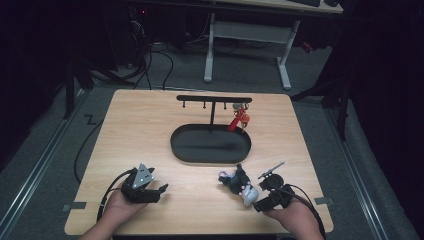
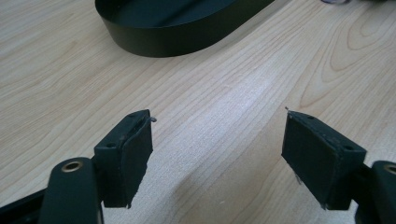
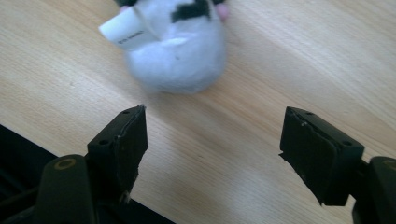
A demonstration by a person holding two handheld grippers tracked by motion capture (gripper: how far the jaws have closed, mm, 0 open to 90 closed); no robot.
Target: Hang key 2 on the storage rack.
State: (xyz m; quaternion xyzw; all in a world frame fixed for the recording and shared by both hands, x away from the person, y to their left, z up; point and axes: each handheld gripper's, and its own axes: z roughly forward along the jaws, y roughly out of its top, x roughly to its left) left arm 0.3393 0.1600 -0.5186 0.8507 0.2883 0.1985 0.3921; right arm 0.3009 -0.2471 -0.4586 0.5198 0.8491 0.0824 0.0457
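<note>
A pale wooden table [image 1: 150, 120] fills the middle of a dark room, with a person's two hands coming in at its near edge. Toward the far side sits a black oval tray [image 1: 210, 152], and from its back edge rises a black T-shaped rack [image 1: 214, 99] with small pegs along its bar; a red charm [image 1: 239, 118] hangs from the peg at the bar's right end, its lower end dangling at the tray's rim. On the near left the left gripper [image 2: 217, 149] rests over bare wood, well apart from the tray, its two black jaws standing wide with nothing between them. On the near right the right gripper [image 3: 212, 151] is likewise spread wide and holds nothing, its jaws clear of the toy ahead of them. That toy, a small plush charm [image 1: 239, 184] in dark and white, lies on the tabletop between the tray's near rim and the right gripper, just beyond the jaw tips; the right gripper view shows its white, rounded end with a paper label [image 3: 129, 30] sticking out at one side
</note>
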